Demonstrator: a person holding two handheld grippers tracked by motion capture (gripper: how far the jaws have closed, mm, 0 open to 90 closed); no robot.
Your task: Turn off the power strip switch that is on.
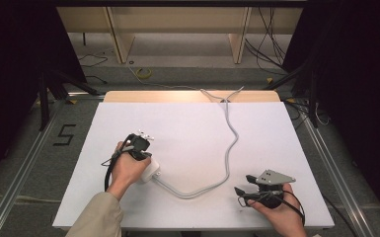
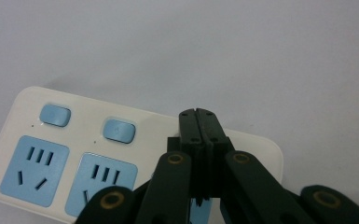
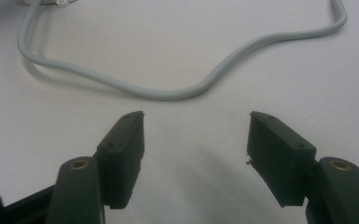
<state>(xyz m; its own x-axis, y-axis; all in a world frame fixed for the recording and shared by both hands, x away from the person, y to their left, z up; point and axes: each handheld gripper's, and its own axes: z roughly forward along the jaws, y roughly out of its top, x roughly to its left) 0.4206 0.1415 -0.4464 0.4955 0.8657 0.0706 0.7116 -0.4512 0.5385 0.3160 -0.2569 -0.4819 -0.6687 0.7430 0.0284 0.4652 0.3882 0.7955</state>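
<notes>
A white power strip [image 2: 88, 121] with blue sockets and two blue rocker switches [image 2: 119, 131] lies on the white table; in the high view the power strip [image 1: 152, 171] peeks out beside the person's left hand. My left gripper [image 2: 199, 115] is shut with nothing between its jaws, and its tips hang over the strip's far edge, right of the second switch. Whether they touch the strip I cannot tell. My left gripper [image 1: 143, 154] points down at the strip. My right gripper [image 3: 196, 122] is open above bare table; my right gripper [image 1: 241, 191] sits near the front right edge.
A grey cable [image 1: 231, 146] runs from the strip in a loop across the table [image 1: 187, 123] to its far edge; this cable [image 3: 168, 93] curves just beyond the right jaws. Metal rails and stands flank the table on the floor.
</notes>
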